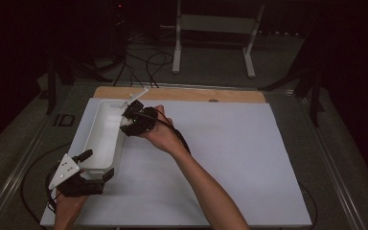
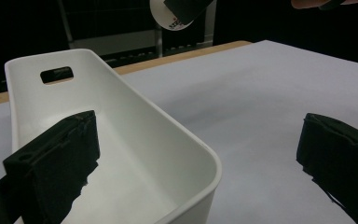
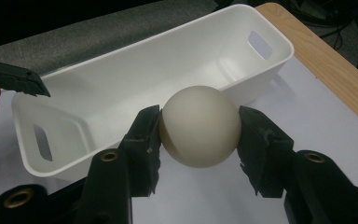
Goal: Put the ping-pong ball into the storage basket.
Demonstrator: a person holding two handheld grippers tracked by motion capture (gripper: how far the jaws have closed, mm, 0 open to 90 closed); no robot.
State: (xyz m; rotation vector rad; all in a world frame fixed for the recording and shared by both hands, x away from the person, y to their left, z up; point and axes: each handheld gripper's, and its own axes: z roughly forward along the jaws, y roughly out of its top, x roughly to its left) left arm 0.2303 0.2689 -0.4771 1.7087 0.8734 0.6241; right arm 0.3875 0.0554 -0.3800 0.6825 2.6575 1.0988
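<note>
Right gripper (image 1: 126, 125), seen from the high view, hangs over the long right wall of a white plastic bin (image 1: 92, 136) near its far end, with the person's hand (image 1: 159, 134) behind it; the ball between its jaws is too small to make out here. At the bin's near end the left gripper (image 1: 97, 165) has its jaws spread to either side of the short wall, one inside the bin and one outside, on the white mat (image 1: 230, 158) that covers the wooden table (image 1: 182, 94).

From the left gripper view, that gripper (image 2: 196, 154) stands open across the bin's (image 2: 186, 144) rounded near corner: one jaw sits inside the bin, the other well out over the mat (image 2: 261, 93). I cannot tell whether either jaw touches the rim. Beyond and above it, the ball (image 2: 165, 16) shows in the other gripper's black jaws.

From the right gripper view, the right gripper (image 3: 199, 133) is clamped on a cream-white ball (image 3: 199, 126), one pad pressed on each side. Just beyond the ball lies the bin (image 3: 121, 88), with a handle slot in each end wall, and the left gripper's jaw tip (image 3: 21, 80) pokes over its far-left end.
</note>
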